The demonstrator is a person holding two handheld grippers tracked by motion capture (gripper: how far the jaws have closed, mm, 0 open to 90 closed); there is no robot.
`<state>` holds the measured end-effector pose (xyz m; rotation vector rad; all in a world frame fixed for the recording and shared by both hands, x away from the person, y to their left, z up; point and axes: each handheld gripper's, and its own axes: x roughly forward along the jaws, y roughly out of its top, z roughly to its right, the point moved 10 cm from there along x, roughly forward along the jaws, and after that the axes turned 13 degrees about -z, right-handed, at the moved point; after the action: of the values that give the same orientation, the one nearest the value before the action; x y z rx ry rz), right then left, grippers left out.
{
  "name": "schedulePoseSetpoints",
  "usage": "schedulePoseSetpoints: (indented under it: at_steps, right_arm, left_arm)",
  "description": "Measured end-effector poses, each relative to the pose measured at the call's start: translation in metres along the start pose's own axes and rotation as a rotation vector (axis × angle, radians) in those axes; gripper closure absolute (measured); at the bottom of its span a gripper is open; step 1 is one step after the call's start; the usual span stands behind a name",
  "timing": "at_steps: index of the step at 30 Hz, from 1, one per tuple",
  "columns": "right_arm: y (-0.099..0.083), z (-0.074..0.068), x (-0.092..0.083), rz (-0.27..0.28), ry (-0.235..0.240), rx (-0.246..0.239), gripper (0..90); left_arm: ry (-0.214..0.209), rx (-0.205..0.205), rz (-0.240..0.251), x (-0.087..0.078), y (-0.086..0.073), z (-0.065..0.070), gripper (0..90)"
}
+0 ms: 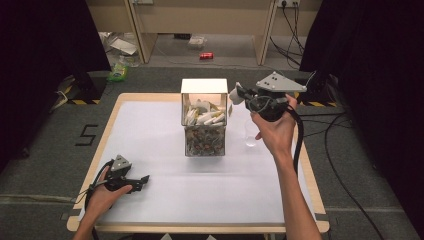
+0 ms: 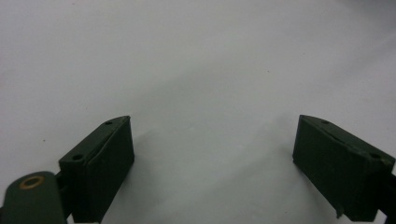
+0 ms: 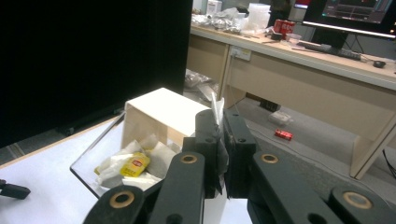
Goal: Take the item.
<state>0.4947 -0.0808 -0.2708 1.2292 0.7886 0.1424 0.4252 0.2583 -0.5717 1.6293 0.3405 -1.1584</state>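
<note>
A clear box stands at the middle back of the white table, with several white sachets in its upper part and a white hood over its back. My right gripper, held in the air just right of the box top, is shut on a thin white sachet that sticks up between its jaws. In the right gripper view the box lies below and to the left, with white sachets and a yellow-labelled one inside. My left gripper rests on the table at the front left, open with nothing between its jaws.
A small clear object stands on the table right of the box, under my right hand. Beyond the table are wooden desks, a red can on the floor and cables at the right.
</note>
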Motion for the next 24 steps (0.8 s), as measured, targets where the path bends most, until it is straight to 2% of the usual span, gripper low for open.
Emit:
schedulePoseSetpoints:
  at_steps: [11,12,18,24]
  right_arm:
    - [-0.017,0.021,-0.001,-0.019,-0.025,0.039,86.5]
    - [-0.021,0.026,-0.001,-0.018,-0.029,0.058,86.6]
    - [-0.029,0.040,0.000,-0.032,-0.054,0.078,86.5]
    - [-0.047,0.060,0.005,-0.060,-0.086,0.115,86.5]
  left_arm:
    - [0.000,0.000,0.000,0.000,0.000,0.000,11.6]
    - [0.000,0.000,0.000,0.000,0.000,0.000,11.6]
    - [0.001,0.000,0.000,0.000,0.000,0.000,11.6]
    - [0.001,0.000,0.000,0.000,0.000,0.000,11.6]
